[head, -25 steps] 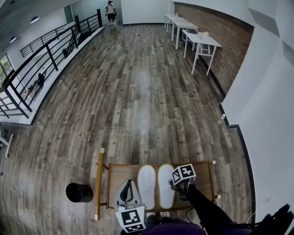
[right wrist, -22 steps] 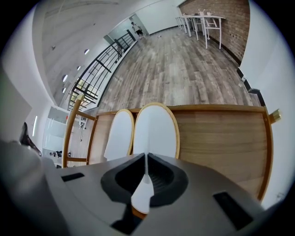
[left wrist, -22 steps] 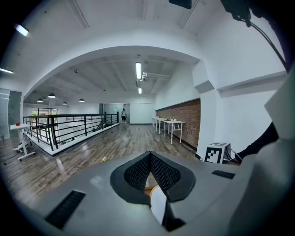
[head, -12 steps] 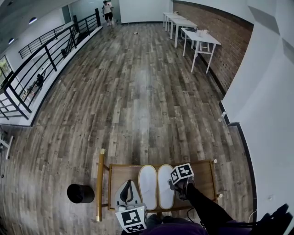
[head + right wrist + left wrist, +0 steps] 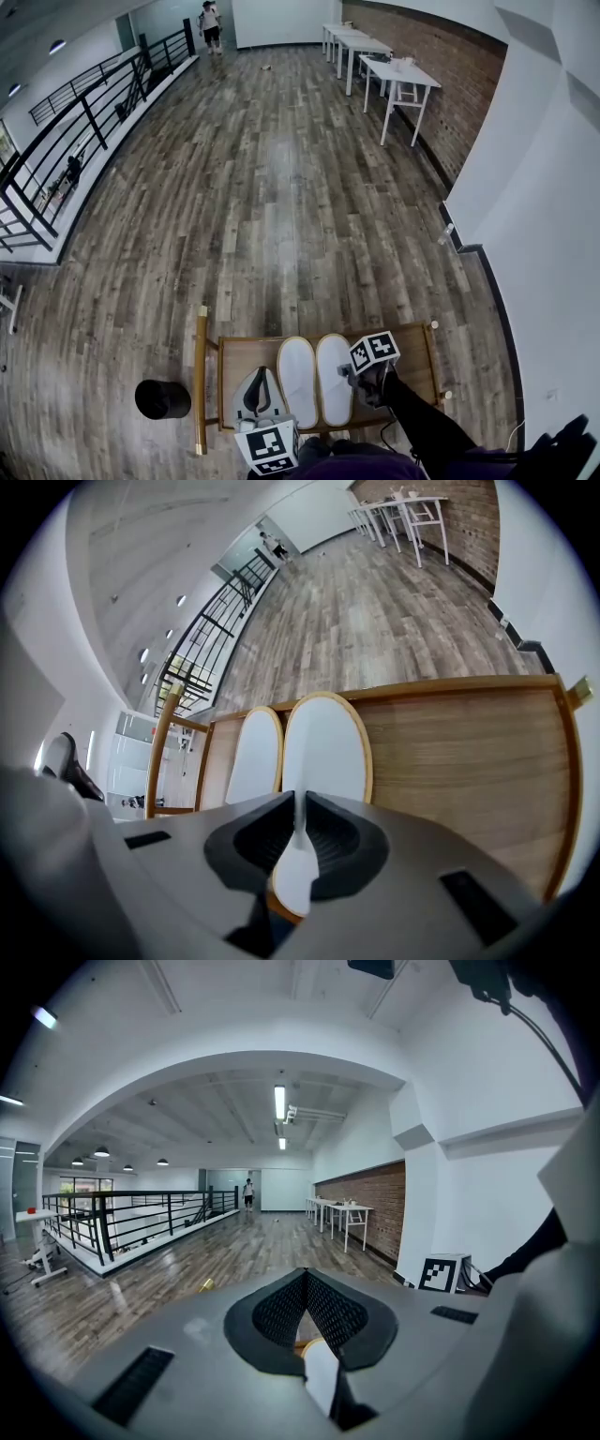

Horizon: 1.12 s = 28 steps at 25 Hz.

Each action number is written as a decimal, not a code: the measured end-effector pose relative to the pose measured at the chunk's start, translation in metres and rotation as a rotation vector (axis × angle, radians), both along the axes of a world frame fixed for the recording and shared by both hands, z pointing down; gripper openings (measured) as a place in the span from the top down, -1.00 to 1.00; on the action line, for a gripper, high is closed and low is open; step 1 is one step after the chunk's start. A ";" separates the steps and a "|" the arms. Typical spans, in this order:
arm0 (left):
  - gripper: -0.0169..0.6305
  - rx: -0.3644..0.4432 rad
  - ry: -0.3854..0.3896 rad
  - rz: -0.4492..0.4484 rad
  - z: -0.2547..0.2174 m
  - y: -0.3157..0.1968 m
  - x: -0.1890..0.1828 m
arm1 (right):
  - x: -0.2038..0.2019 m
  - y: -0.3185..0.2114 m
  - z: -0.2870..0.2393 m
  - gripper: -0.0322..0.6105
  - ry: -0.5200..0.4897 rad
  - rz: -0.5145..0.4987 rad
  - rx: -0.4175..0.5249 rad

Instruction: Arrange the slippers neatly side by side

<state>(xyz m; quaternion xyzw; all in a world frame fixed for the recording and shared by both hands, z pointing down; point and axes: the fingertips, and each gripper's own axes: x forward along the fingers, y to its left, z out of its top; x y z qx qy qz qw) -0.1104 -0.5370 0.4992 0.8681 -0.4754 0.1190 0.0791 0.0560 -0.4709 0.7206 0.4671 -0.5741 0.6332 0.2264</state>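
Two white slippers with tan rims lie flat side by side on a low wooden table [image 5: 412,361]: the left slipper [image 5: 298,380] and the right slipper [image 5: 333,373]. In the right gripper view both slippers, left [image 5: 251,761] and right [image 5: 323,747], point away from me. My right gripper [image 5: 298,813] sits at the near end of the right slipper, its jaws pinching a thin white part of it. It shows in the head view too [image 5: 350,377]. My left gripper [image 5: 262,373] hovers beside the left slipper, its jaws [image 5: 305,1279] shut tip to tip on nothing.
A black round bin [image 5: 162,398] stands on the floor left of the table. White tables [image 5: 394,75] line the brick wall at the far right, a black railing [image 5: 84,122] runs along the left, and a person [image 5: 208,19] stands far off. A white wall [image 5: 525,234] is close on the right.
The head view has shifted slightly. Both slippers and both grippers keep their places, and the right gripper stays on the right slipper.
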 end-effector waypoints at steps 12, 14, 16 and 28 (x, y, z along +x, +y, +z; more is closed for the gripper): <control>0.94 0.011 0.004 0.029 -0.005 0.005 0.009 | 0.001 0.001 -0.016 0.83 -0.012 -0.023 0.073; 0.94 0.008 0.003 0.031 -0.005 0.006 0.010 | 0.000 0.000 -0.016 0.83 -0.007 -0.029 0.074; 0.94 0.008 0.005 0.029 -0.004 0.007 0.009 | 0.002 0.000 -0.017 0.83 0.004 -0.025 0.083; 0.94 0.030 0.025 0.068 -0.011 0.007 0.025 | 0.005 -0.034 -0.177 0.83 0.005 0.039 0.734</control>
